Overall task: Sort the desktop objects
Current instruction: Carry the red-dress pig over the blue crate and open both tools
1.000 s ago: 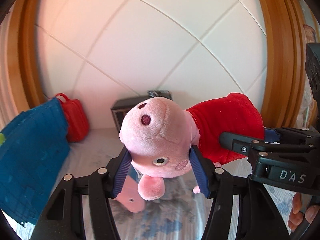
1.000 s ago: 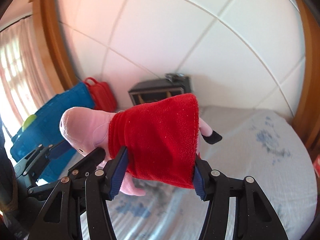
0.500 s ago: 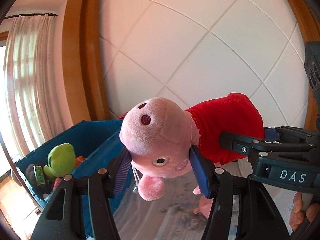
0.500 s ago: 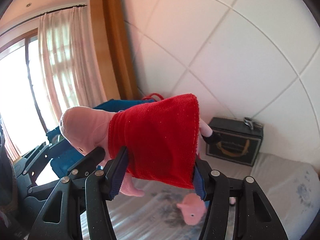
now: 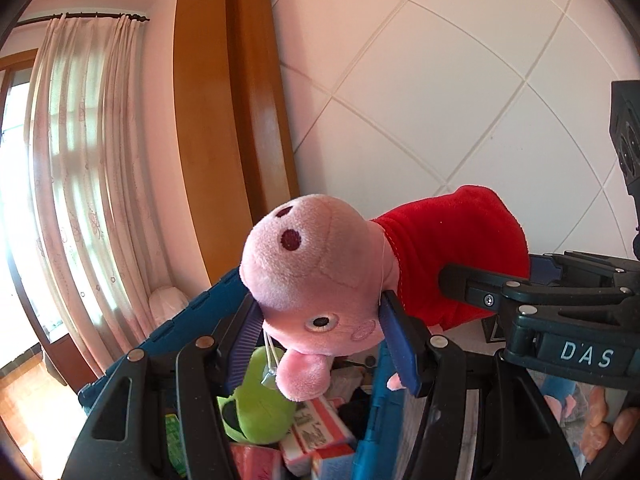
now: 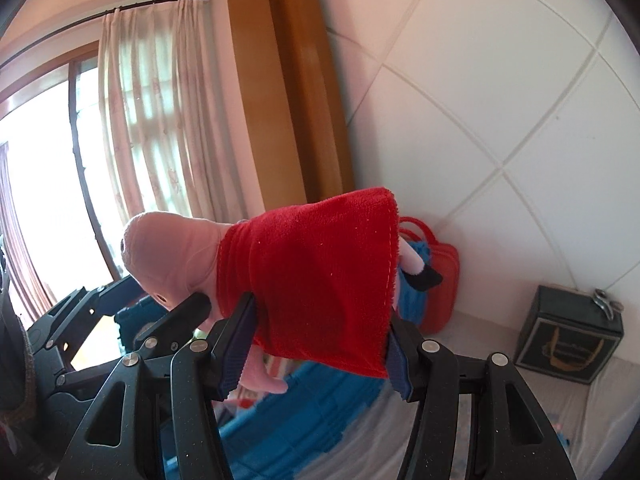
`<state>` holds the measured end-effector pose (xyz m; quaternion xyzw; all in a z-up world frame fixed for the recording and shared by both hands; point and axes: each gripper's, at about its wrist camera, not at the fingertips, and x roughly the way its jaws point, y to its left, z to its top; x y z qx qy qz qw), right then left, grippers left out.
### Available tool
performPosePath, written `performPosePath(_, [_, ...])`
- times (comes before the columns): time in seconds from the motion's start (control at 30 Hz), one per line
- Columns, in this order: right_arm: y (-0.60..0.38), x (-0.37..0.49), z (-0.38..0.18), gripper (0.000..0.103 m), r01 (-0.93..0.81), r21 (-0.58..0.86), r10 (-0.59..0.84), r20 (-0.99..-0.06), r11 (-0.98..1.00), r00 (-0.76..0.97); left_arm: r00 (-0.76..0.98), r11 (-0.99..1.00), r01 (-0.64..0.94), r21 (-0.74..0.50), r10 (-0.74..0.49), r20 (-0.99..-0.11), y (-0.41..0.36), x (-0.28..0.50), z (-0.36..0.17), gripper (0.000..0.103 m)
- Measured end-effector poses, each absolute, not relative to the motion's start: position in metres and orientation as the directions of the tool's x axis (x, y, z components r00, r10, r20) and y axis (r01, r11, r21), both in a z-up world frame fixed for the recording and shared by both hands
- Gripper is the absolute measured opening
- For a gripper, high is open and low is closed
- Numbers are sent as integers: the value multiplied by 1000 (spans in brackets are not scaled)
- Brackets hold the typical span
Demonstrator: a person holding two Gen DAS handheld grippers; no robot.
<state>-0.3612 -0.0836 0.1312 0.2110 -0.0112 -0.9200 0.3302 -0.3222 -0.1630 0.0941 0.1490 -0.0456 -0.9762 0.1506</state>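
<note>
A pink pig plush [image 5: 308, 276] in a red dress [image 6: 316, 280] is held in the air by both grippers. My left gripper [image 5: 320, 340] is shut on its head. My right gripper [image 6: 316, 344] is shut on the dress; its fingers [image 5: 480, 284] show at the right of the left wrist view. The plush hangs above the open blue bin [image 5: 192, 320], which holds a green plush [image 5: 256, 404], red-and-white boxes [image 5: 316, 432] and other items. The bin's blue side [image 6: 304, 408] shows below the plush in the right wrist view.
A red case [image 6: 440, 284] stands behind the bin against the white tiled wall. A dark box with a gold emblem [image 6: 568, 340] sits on the patterned cloth at right. A wooden pillar [image 5: 224, 128] and curtained window [image 5: 80, 184] lie to the left.
Both grippers have carried the plush to the left, from over the cloth-covered desk to above the blue bin. The bin's inside has come into view under the plush. The grips are unchanged.
</note>
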Motion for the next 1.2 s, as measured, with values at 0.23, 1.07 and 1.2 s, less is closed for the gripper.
performPosePath(0.23, [-173,-420,129,57,602,160,-607,-416,-782,-677,-898,-951,283,128,-309,-313,-256,-375,99,58])
performPosePath(1.07, [-251,-558,80,71,467,107,-426,-621,-878,-658,-796,-972,220,82,-227,-561,-330,-525,45,67])
performPosePath(1.2, [-252,-551,84,84,468,84,-415,-617,-880,-669,-794,-971,224,88,-234,-562,-328,-520,46,68])
